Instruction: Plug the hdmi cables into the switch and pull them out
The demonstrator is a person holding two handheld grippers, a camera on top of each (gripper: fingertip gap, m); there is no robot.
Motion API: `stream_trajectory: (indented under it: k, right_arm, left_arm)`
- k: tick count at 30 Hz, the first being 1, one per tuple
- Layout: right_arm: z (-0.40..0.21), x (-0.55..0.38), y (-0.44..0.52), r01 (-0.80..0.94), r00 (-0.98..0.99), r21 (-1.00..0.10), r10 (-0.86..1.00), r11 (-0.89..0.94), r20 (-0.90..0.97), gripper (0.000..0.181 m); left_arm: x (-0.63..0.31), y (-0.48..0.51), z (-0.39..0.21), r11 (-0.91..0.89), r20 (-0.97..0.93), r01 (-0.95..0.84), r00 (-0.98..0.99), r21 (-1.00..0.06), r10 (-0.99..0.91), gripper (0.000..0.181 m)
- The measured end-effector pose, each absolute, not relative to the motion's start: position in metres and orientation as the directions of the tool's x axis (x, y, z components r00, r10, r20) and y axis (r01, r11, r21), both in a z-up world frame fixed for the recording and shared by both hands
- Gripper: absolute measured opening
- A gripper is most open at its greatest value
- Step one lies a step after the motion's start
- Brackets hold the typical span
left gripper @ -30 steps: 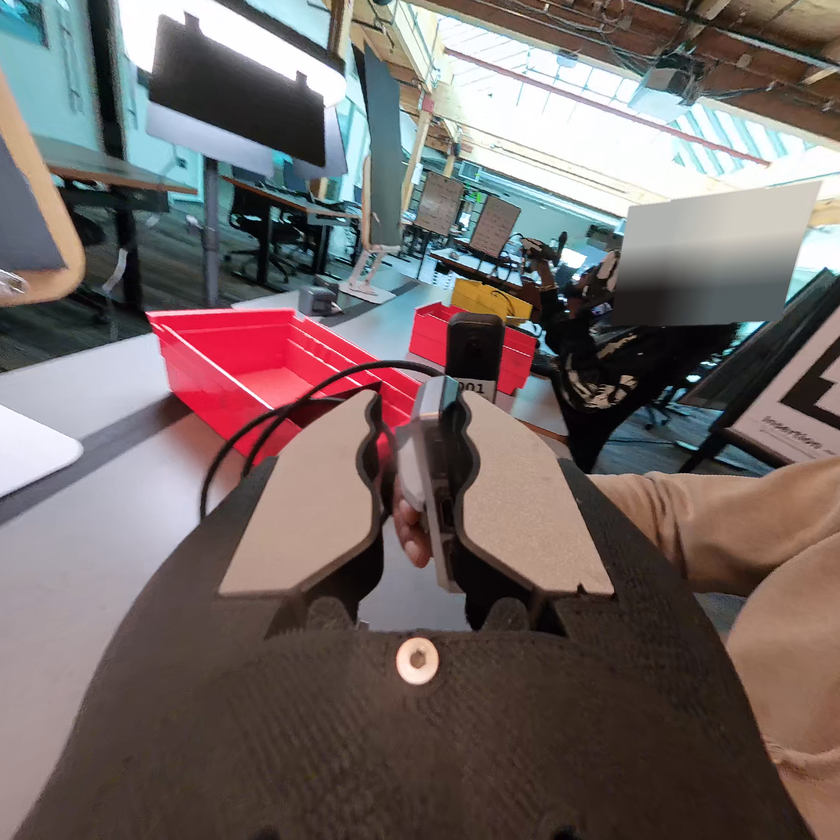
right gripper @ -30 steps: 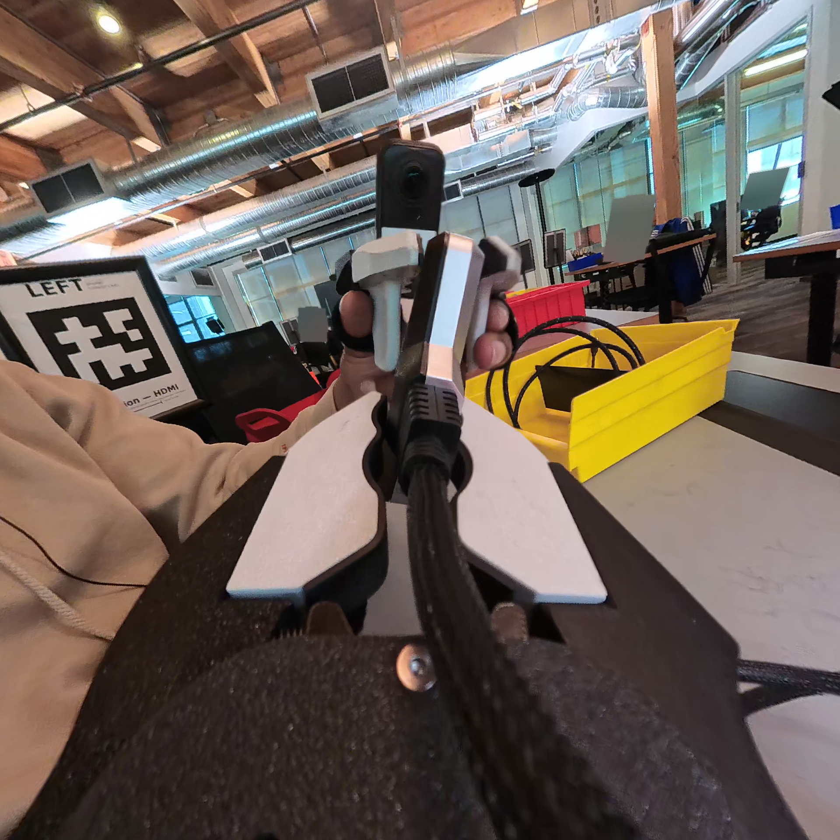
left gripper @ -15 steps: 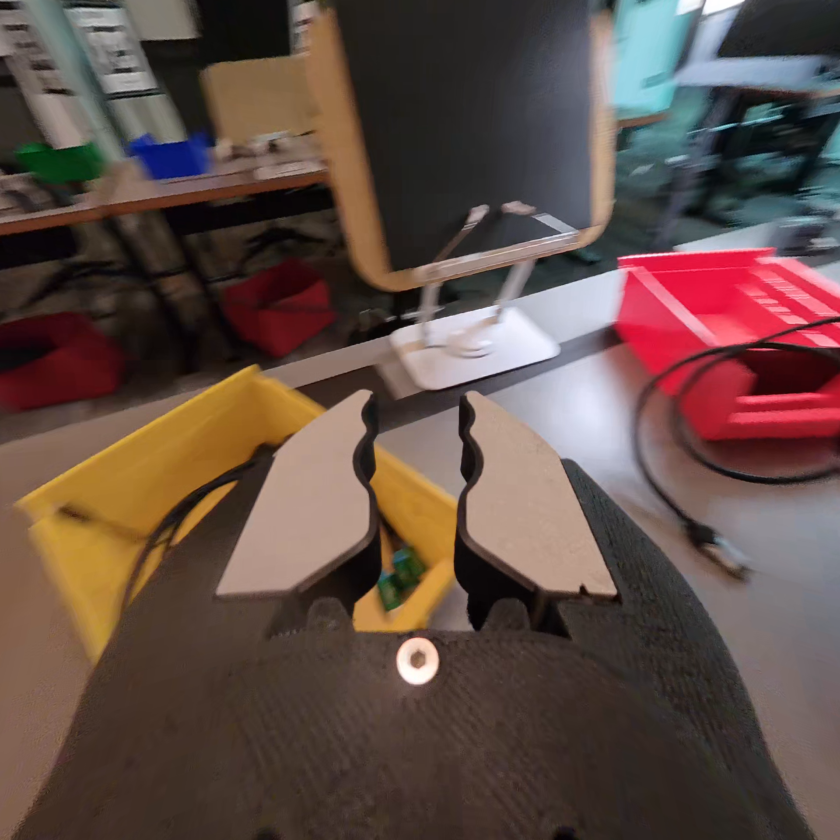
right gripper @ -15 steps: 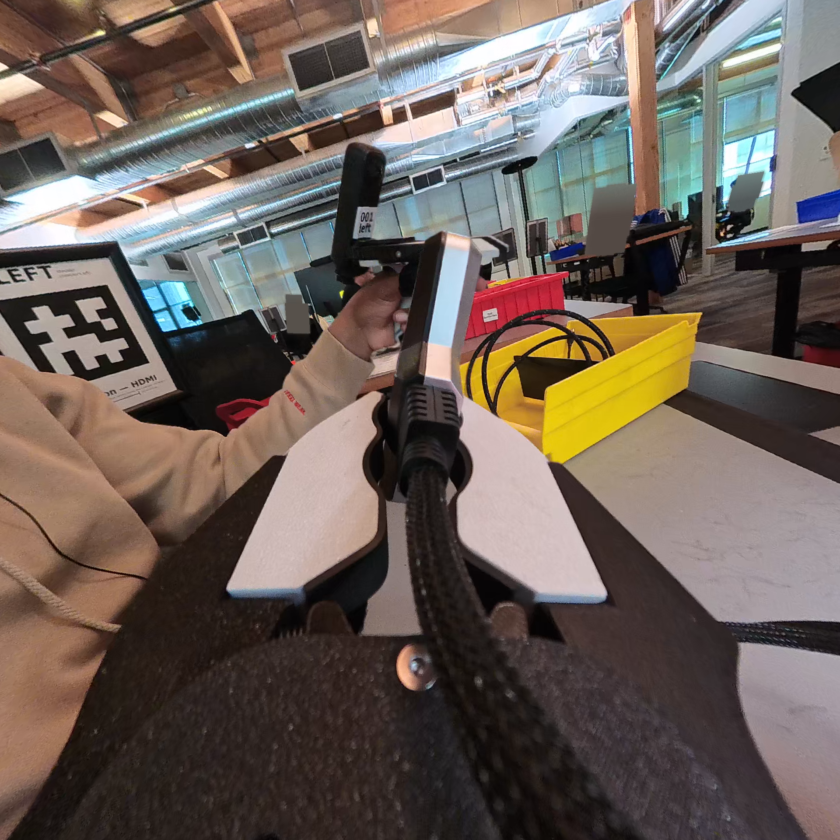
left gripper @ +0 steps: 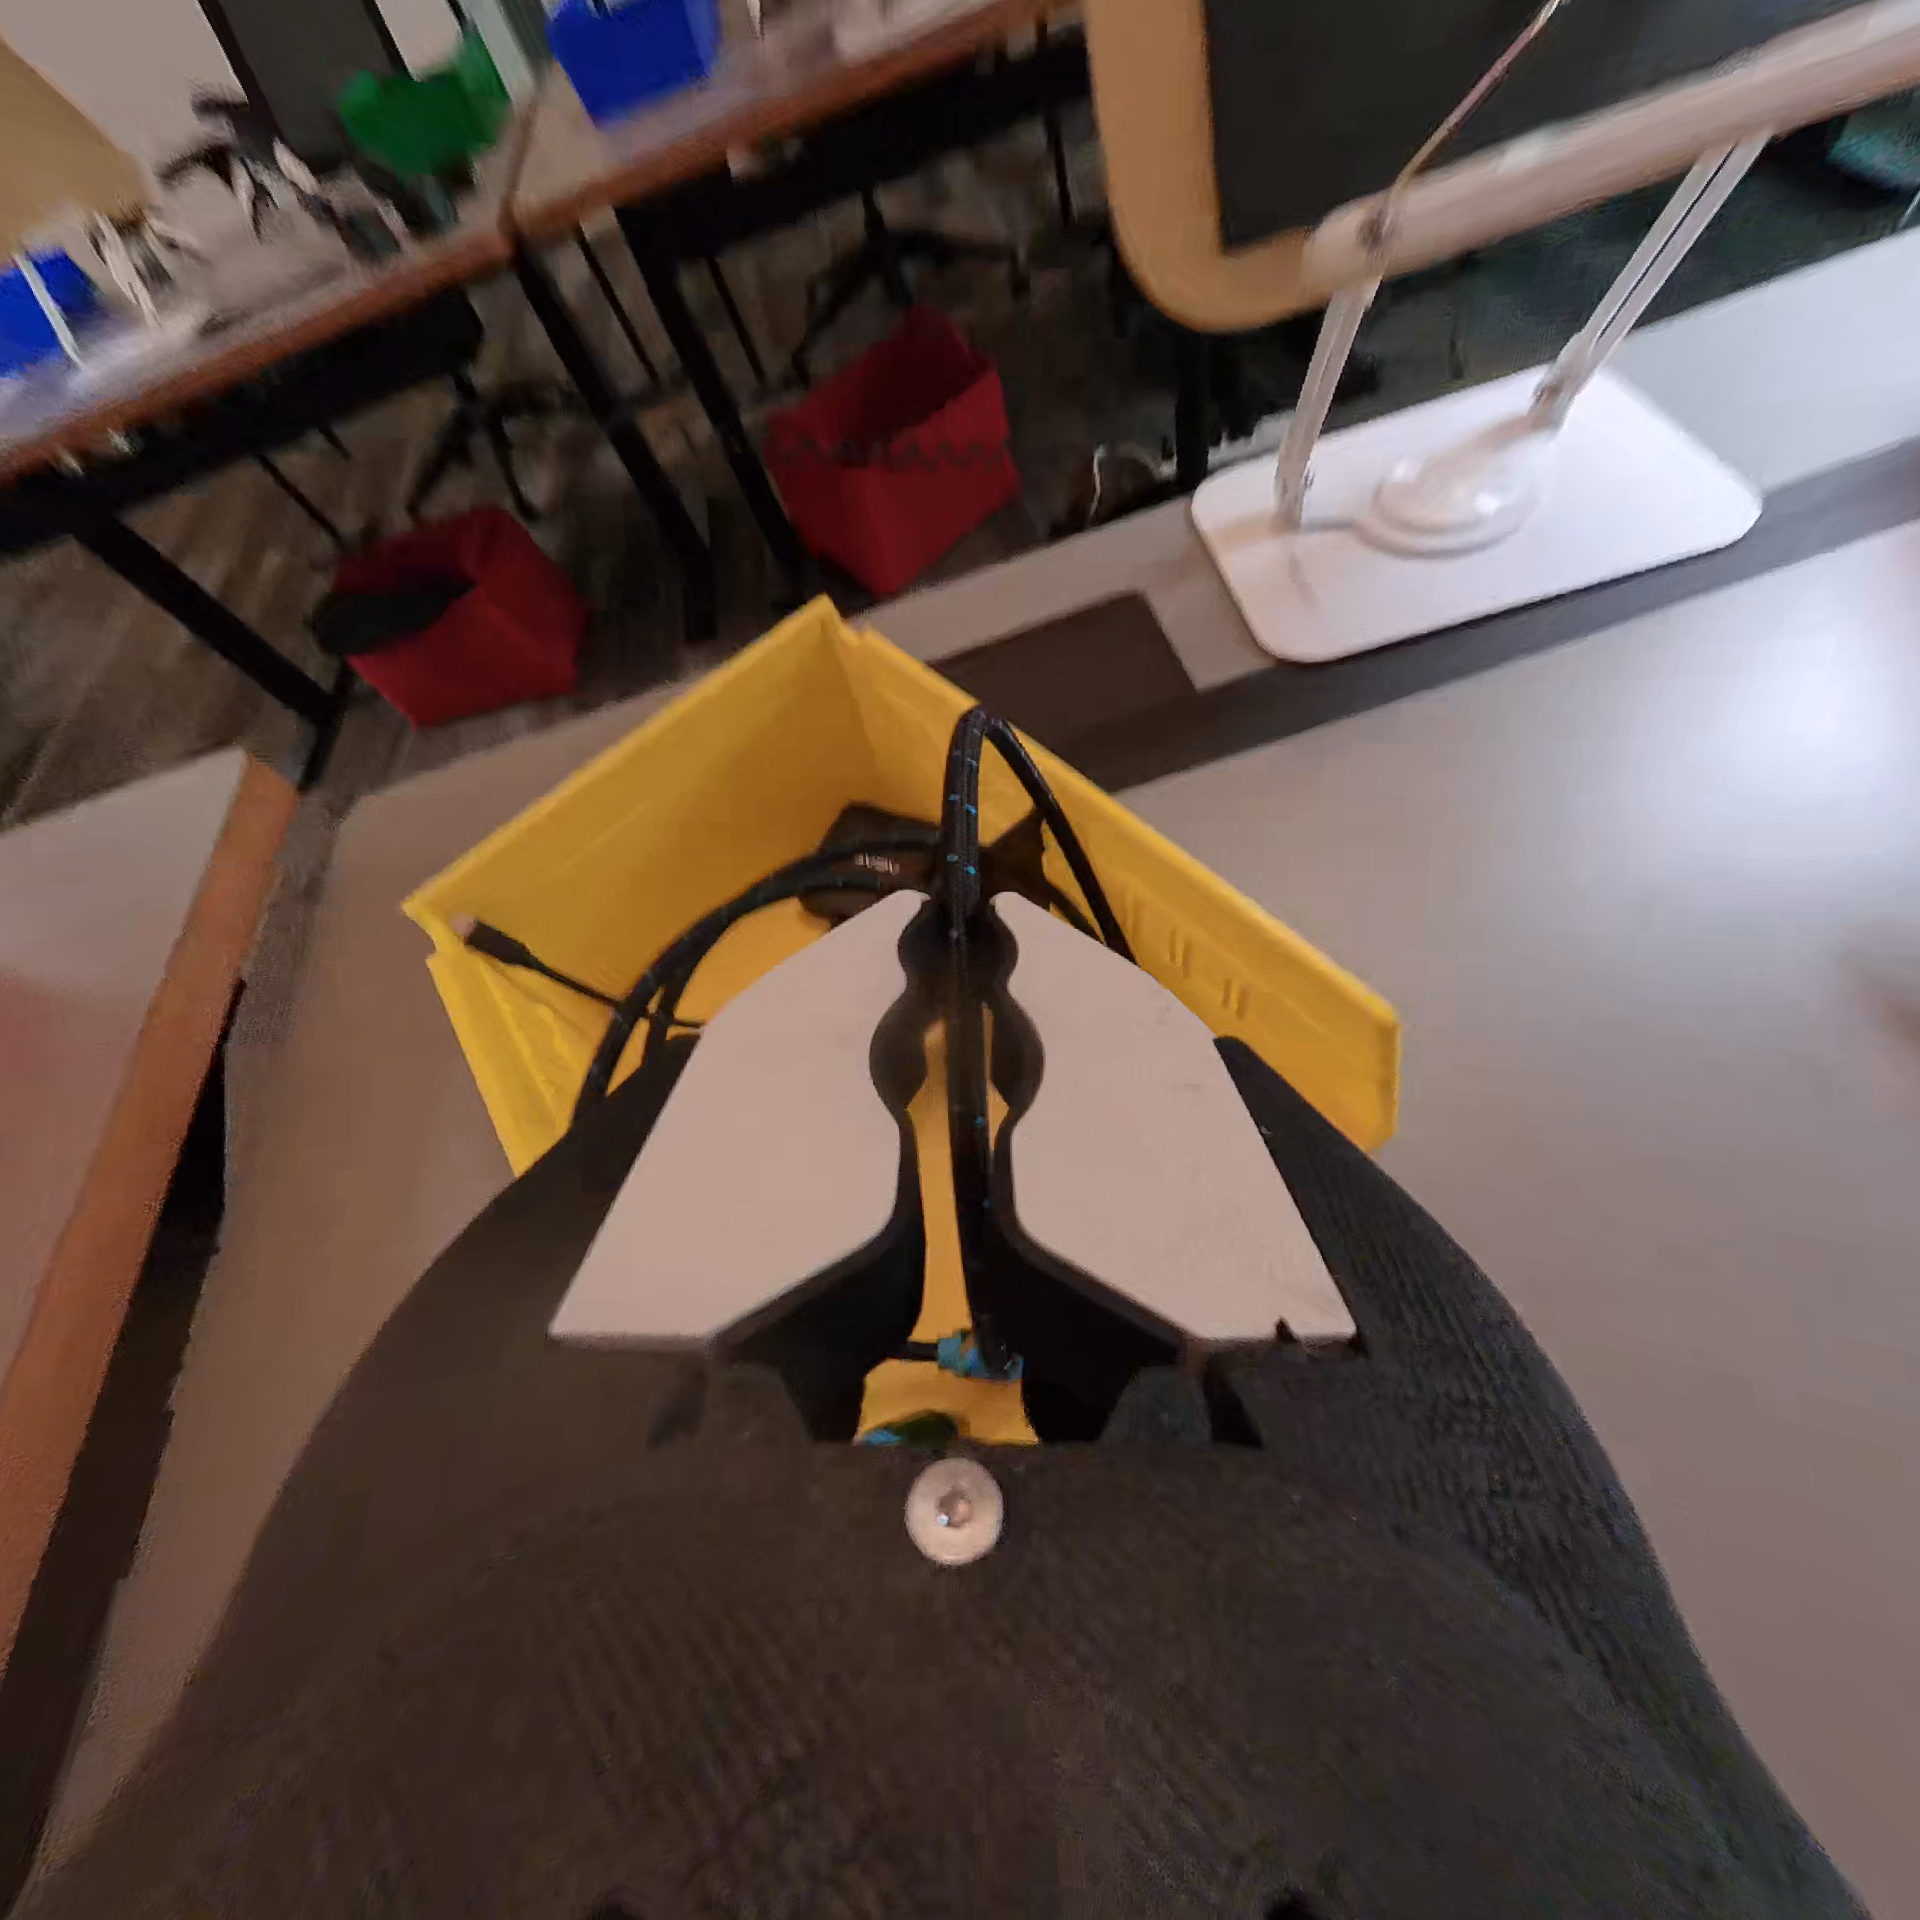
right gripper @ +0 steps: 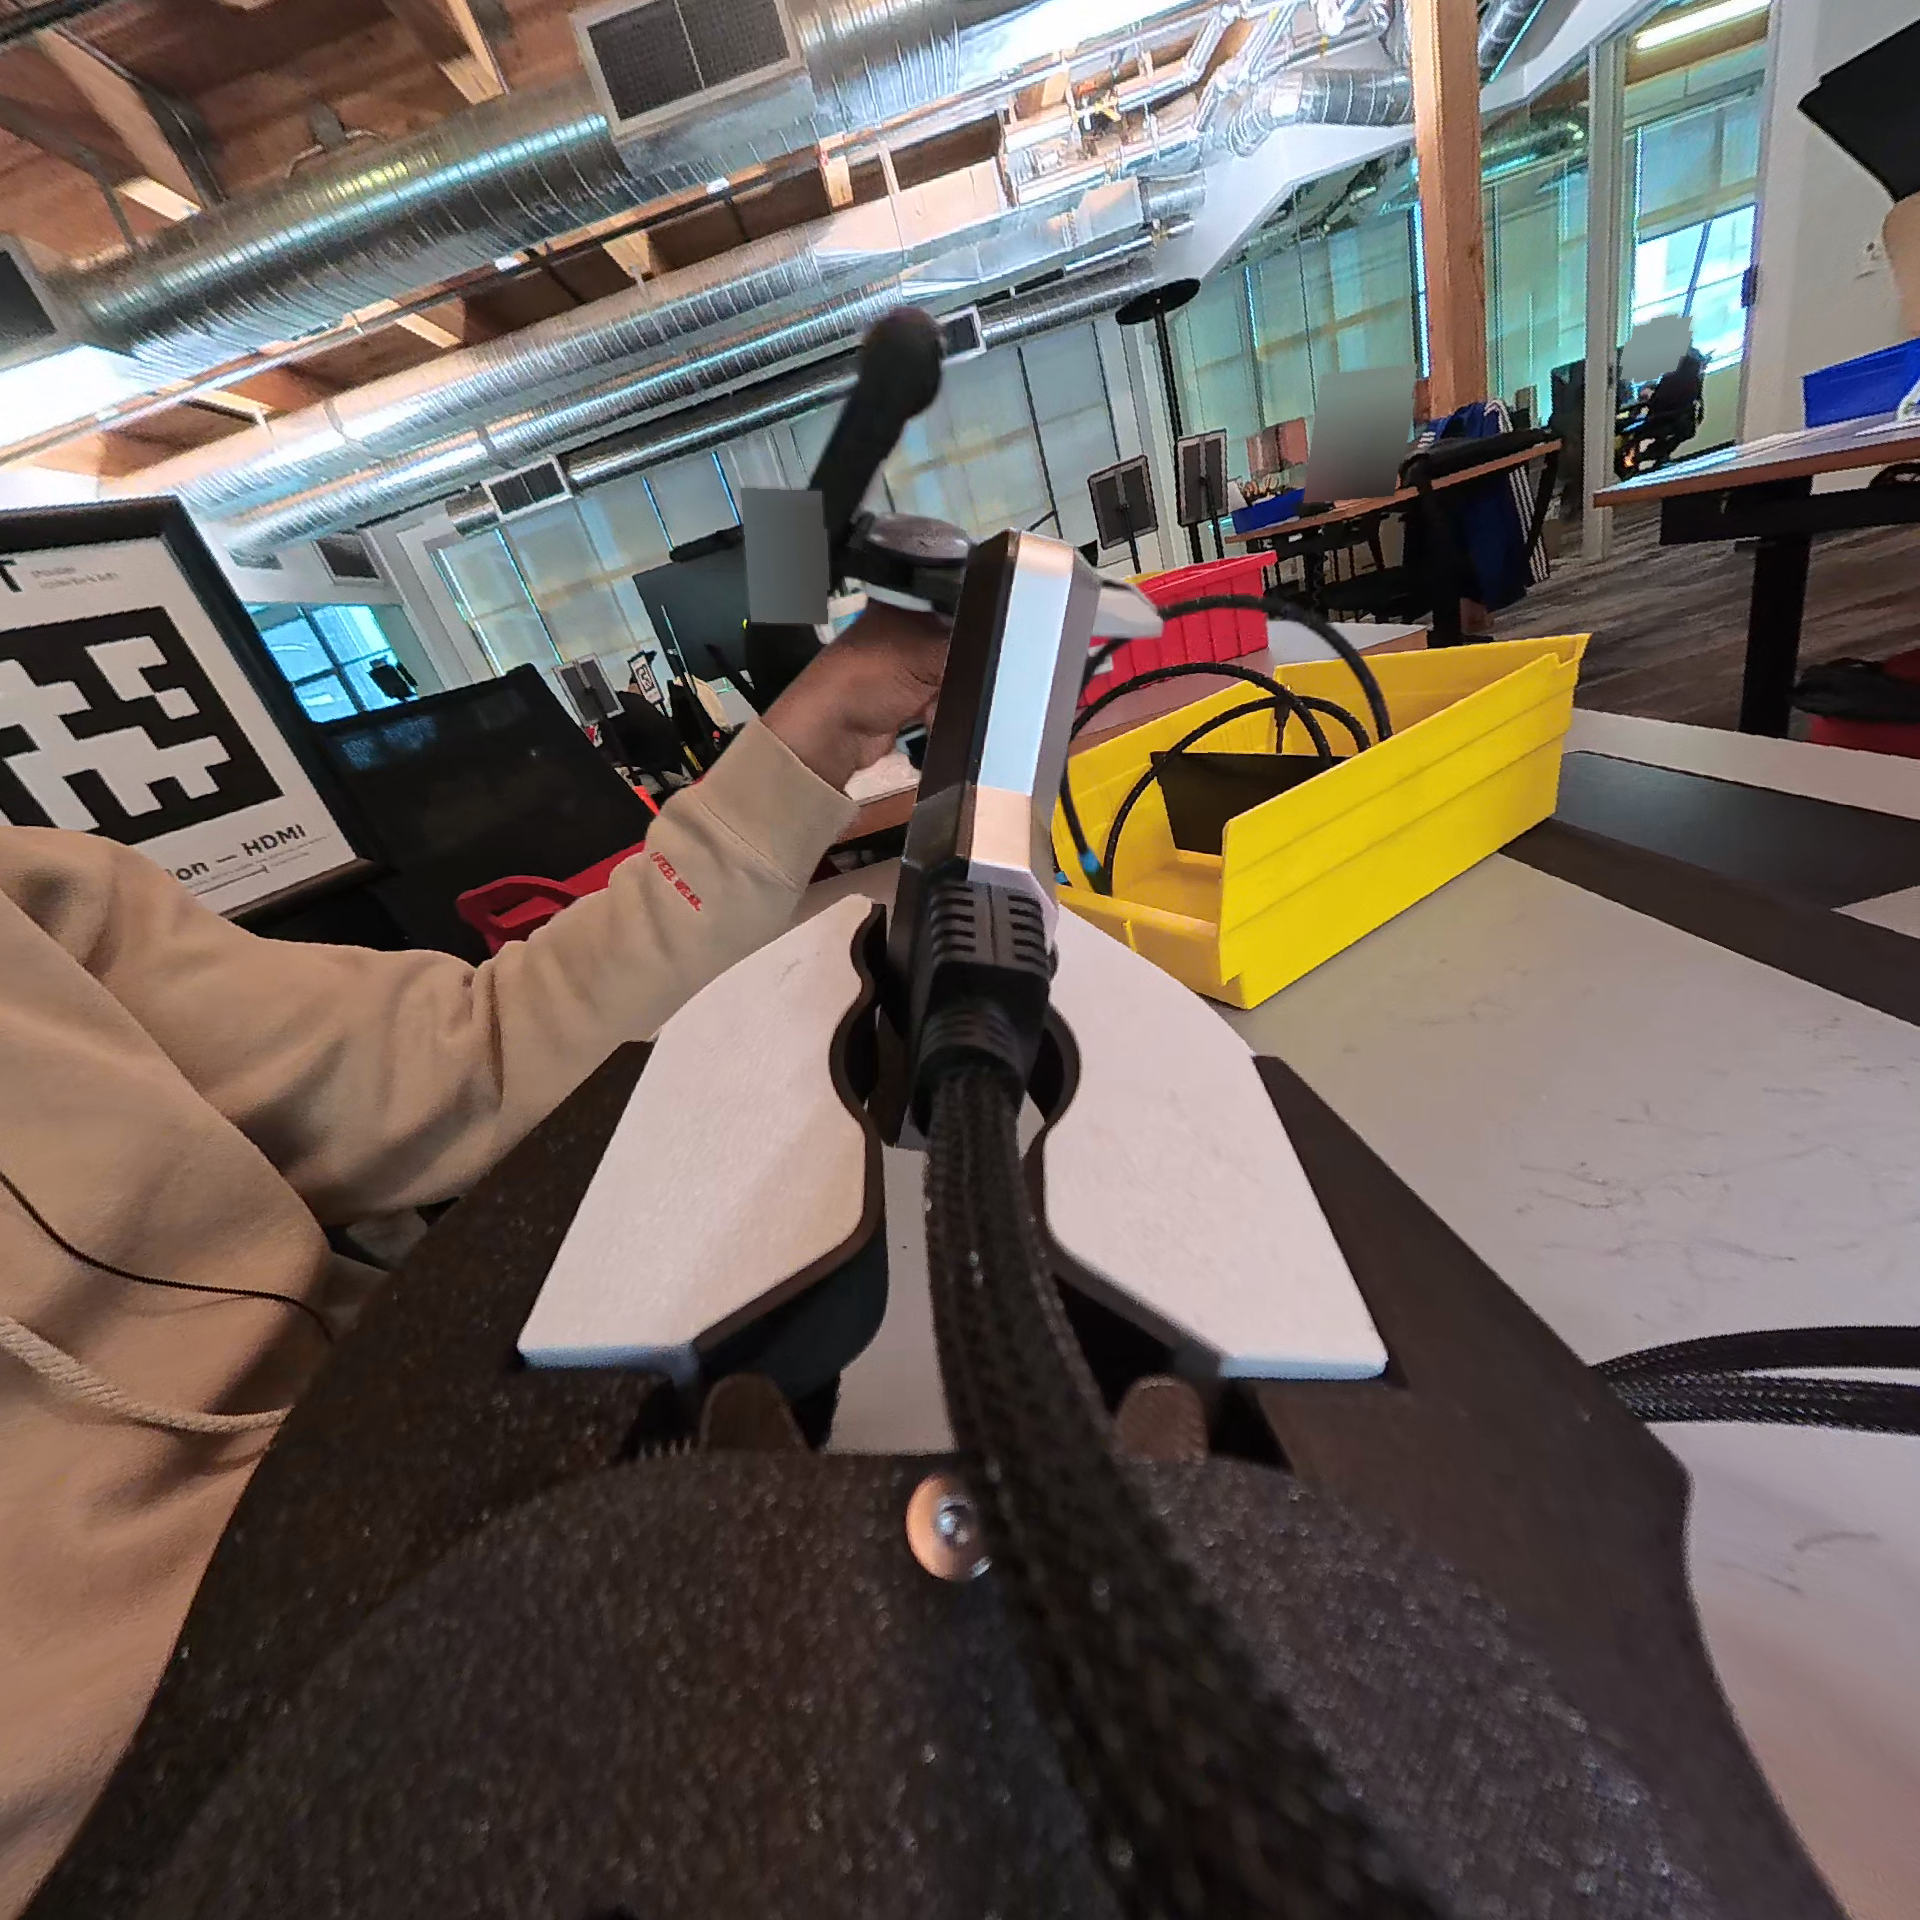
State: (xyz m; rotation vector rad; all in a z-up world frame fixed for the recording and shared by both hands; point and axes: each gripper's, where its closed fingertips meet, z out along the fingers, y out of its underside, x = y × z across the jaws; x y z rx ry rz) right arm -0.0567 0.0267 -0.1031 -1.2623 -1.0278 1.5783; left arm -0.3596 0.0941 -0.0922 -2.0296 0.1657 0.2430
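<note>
Yellow bin [left gripper: 727, 790] sat directly beneath my left claw [left gripper: 951, 920], which pinched a braided cable [left gripper: 961, 821] looping upward; my right claw [right gripper: 961, 987] pinched the plug [right gripper: 982, 935] seated in the upright switch [right gripper: 997, 707]

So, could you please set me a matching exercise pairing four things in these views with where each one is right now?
Things:
1. switch
2. yellow bin
3. blue-flecked cable
4. white stand base

Places:
A. on the table, loose cables inside
B. pinched in the left gripper
C. on the table beyond the bin
D. up in the air, on the plug held by the right gripper

Pairs: 1-D, 2-A, 3-B, 4-C.
</note>
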Motion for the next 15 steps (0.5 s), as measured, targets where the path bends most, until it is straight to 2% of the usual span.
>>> stream_trajectory:
  k: [6, 9, 12, 15]
  right_arm:
    - [-0.101, -0.055, 0.027, -0.125, -0.134, -0.945, 0.949, -0.302, -0.286, 0.024]
    - [-0.095, -0.051, 0.028, -0.141, -0.134, -0.945, 0.952, -0.294, -0.276, 0.024]
    - [-0.085, -0.043, 0.031, -0.173, -0.136, -0.941, 0.953, -0.291, -0.27, 0.024]
    - [-0.075, -0.032, 0.037, -0.206, -0.116, -0.939, 0.959, -0.277, -0.257, 0.024]
  left_arm:
    - [-0.327, 0.066, -0.006, -0.158, -0.254, -0.251, 0.967, -0.955, 0.001, 0.007]
    - [-0.293, 0.045, 0.028, -0.022, -0.152, -0.156, 0.978, -0.987, -0.14, 0.007]
    - [-0.264, 0.04, 0.03, -0.026, 0.008, -0.001, 0.943, -1.0, -0.332, 0.008]
    - [-0.231, 0.057, -0.003, -0.195, 0.235, 0.157, 0.838, -0.968, -0.492, 0.008]
